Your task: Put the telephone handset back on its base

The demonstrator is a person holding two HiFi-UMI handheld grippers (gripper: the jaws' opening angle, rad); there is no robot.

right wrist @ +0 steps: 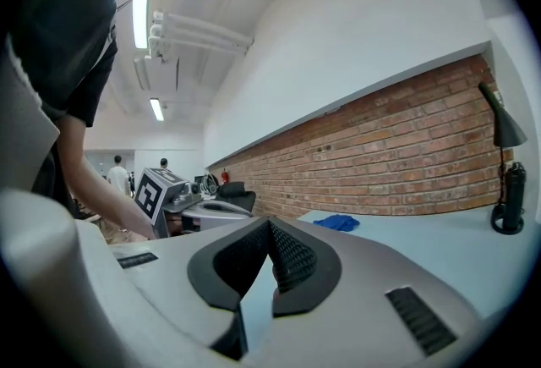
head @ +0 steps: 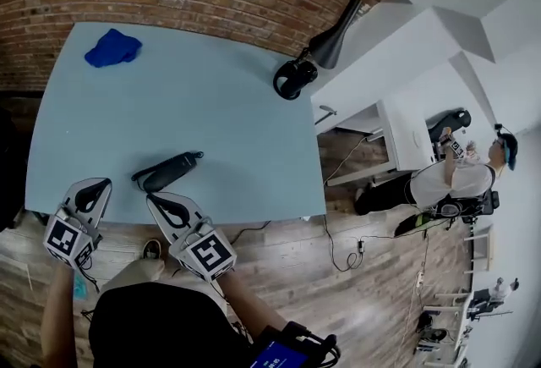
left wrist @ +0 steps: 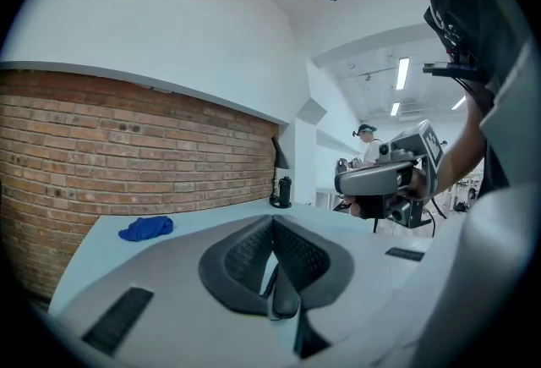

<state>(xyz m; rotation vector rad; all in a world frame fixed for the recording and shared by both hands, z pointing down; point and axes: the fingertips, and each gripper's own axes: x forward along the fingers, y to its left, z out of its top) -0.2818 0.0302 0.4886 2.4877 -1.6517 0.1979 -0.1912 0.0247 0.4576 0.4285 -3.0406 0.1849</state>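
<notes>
Black oblong plastic handset [head: 167, 172] lies 12 o'clock off our R gripper [head: 159, 202], axis 8-to-2; L gripper [head: 100, 185] farther; both closed, empty.

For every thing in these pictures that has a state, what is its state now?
Telephone handset: lying flat on the table, off its base, not held.
Telephone base: near the far right corner, no handset on it.
Left gripper: shut, empty.
Right gripper: shut, empty.
Blue cloth: crumpled, near the far left corner.
Desk lamp: standing beside the base, looks unlit.
</notes>
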